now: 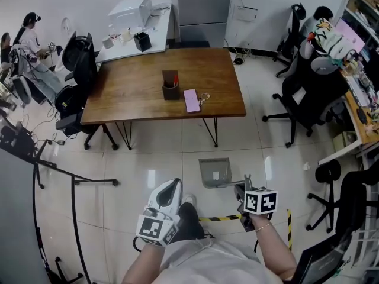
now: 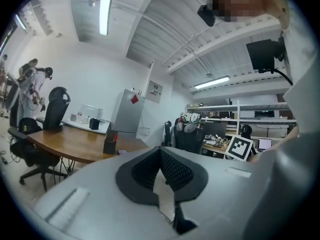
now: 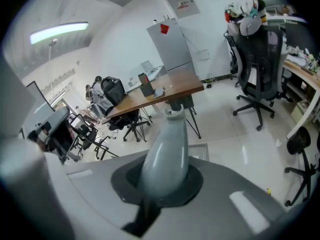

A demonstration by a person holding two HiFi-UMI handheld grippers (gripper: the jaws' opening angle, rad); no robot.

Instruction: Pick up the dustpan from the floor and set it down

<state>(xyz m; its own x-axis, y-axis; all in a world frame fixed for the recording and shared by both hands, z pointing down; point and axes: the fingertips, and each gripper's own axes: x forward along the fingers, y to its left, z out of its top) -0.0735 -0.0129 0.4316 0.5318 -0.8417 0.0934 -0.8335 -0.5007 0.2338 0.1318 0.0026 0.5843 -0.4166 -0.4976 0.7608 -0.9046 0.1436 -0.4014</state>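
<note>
The right gripper point(image 1: 245, 188) pinches the dustpan point(image 1: 214, 172) by its handle point(image 3: 167, 151). The pan hangs just ahead. A fast swing could make it slip and drop. The left gripper point(image 1: 173, 189) is pressed together, empty.

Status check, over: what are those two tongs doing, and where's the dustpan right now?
Right tongs shut on dustpan handle, pan held off the floor. Left tongs shut, empty. Nothing blocking; wooden table stands ahead.
</note>
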